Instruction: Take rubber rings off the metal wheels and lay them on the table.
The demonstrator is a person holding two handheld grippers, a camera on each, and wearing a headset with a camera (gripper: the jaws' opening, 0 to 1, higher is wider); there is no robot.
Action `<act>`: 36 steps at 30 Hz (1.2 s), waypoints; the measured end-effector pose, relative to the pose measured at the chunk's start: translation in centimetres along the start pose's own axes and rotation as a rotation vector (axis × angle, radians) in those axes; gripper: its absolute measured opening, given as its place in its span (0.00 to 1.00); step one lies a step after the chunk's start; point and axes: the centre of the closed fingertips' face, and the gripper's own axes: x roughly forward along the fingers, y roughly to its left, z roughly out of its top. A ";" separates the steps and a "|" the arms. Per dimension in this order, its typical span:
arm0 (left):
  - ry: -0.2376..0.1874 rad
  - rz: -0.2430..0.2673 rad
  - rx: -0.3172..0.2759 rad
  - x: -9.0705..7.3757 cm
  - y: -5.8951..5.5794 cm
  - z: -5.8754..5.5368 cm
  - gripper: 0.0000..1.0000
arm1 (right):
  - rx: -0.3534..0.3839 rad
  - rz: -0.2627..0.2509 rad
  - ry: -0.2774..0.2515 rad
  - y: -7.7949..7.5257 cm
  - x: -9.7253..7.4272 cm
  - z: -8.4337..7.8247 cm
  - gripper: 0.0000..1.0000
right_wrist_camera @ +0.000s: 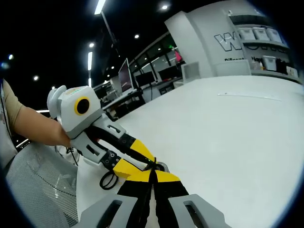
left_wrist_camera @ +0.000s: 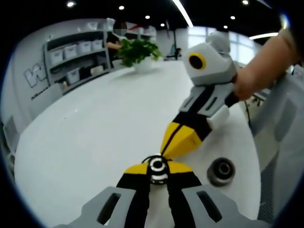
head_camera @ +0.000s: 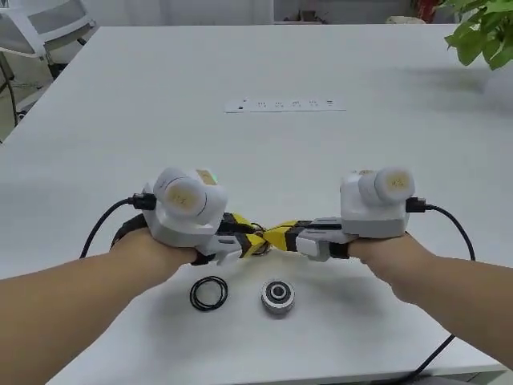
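Left gripper clamps a silver metal wheel above the white table's near edge, steadying it so right gripper, tips closed at its black rubber ring, can peel; loose black rings and a bare wheel lie beneath.

Tabletop: smooth, matt white.
Rubber rings: thin, black, dull.
Metal wheel: shiny grey metal rim, dark centre.
Held wheel: glossy black and pale bands.
Left tool, right tool: matt white-grey plastic shells, smooth yellow-and-black jaws.
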 end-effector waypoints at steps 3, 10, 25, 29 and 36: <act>-0.002 -0.003 0.005 0.0 0.0 0.0 0.14 | -0.004 -0.002 0.001 0.0 0.0 0.0 0.00; 0.002 -0.009 0.010 0.0 -0.1 0.0 0.15 | -0.007 -0.007 0.002 -0.2 0.0 0.0 0.00; -0.018 -0.036 0.017 -1.5 -0.7 0.6 0.26 | -0.009 0.003 -0.010 0.4 -0.1 0.6 0.00; -0.035 -0.035 0.022 -2.3 -0.7 1.0 0.30 | -0.009 0.008 -0.017 0.8 -0.1 0.9 0.00; -0.068 -0.026 0.008 -4.0 -0.5 1.7 0.34 | -0.005 0.009 -0.034 1.3 -0.4 1.5 0.00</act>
